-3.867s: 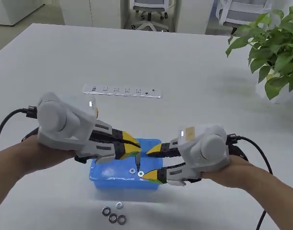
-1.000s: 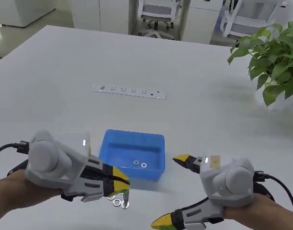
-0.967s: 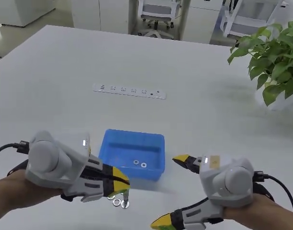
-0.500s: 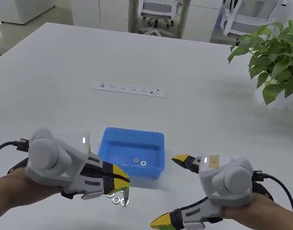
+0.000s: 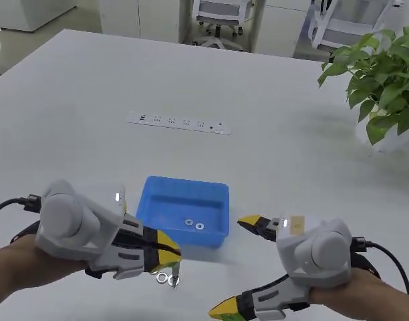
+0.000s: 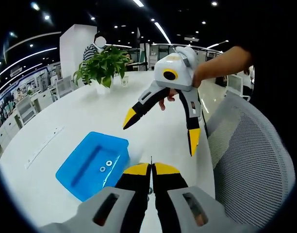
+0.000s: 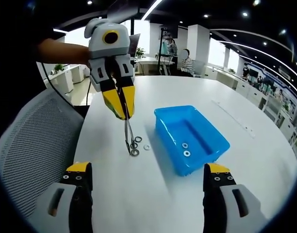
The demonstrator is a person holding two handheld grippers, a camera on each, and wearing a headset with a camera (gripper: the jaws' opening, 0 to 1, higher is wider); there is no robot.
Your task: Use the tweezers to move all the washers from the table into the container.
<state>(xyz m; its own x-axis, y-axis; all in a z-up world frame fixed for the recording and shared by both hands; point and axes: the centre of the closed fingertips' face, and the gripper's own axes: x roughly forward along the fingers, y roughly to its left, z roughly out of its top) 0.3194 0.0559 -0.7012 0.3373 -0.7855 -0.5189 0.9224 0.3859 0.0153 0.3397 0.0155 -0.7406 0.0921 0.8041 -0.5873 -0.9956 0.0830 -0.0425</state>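
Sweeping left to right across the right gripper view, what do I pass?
mesh chair back → left gripper, shut on the tweezers → loose washers on the table by the tweezer tips → blue container with two washers inside → power strip

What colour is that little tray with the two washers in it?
Bright blue. The container shows best in the right gripper view.

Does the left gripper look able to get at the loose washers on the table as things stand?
Probably yes. The left gripper is shut on the tweezers, whose tips point down right at the washers beside the container, with nothing lying between them.
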